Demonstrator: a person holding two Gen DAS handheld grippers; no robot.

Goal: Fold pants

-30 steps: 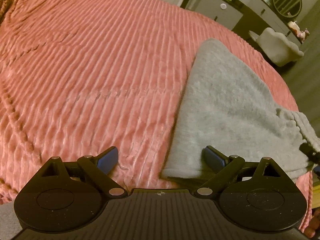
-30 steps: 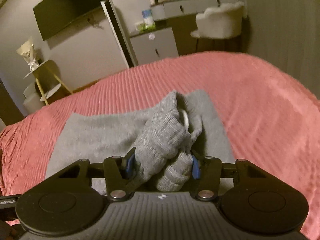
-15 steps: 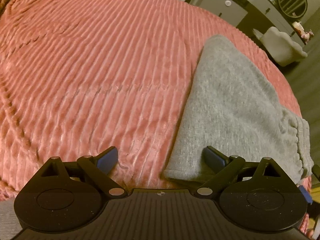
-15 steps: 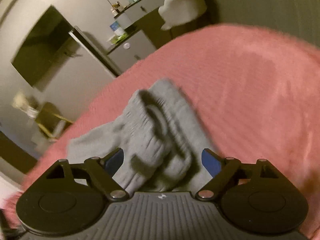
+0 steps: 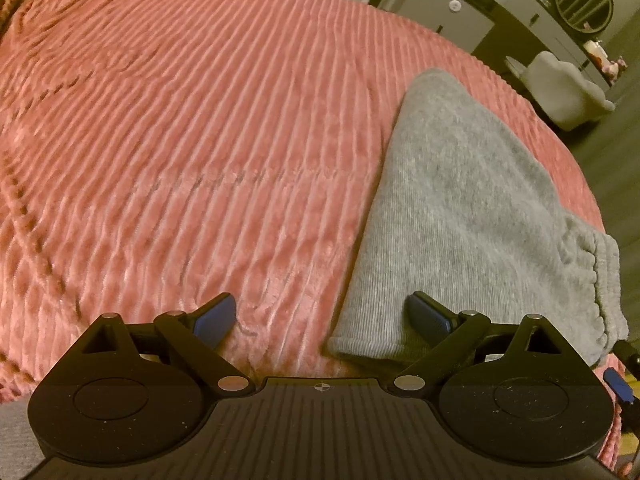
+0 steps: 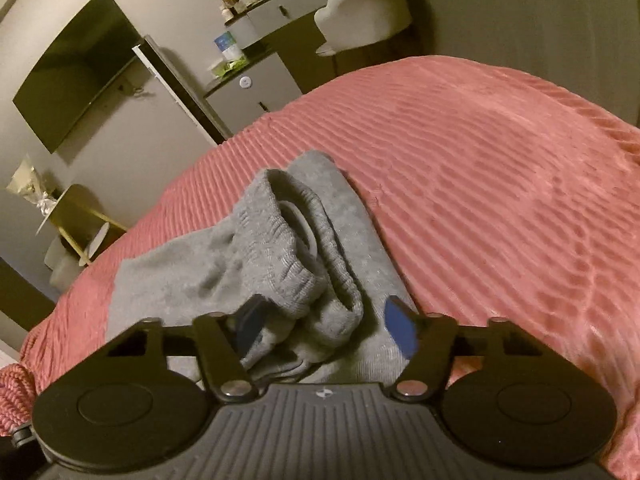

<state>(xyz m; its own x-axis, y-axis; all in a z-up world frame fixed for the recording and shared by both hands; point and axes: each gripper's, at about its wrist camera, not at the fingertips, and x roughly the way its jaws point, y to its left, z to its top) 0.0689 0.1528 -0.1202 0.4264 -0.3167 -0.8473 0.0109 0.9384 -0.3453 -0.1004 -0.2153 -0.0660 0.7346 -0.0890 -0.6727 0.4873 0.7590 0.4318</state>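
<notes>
The grey knitted pants lie folded near the pink ribbed bed's edge; both the left hand-held gripper and the right hand-held gripper are spread, pinching nothing. The bunched waistband is best flattened squarely.

One pair of grey pants lies on the one pink ribbed bedspread, and two grippers are over that bedspread: the left gripper with its two blue-padded fingers spread, and the right gripper with its two fingers likewise apart. Beyond the bedspread's far edge stand one white scalloped chair, one grey cabinet and one round mirror. Also past that edge are one dark wall screen and one small gold-legged side table; the bottles on the dresser are too small to count.
</notes>
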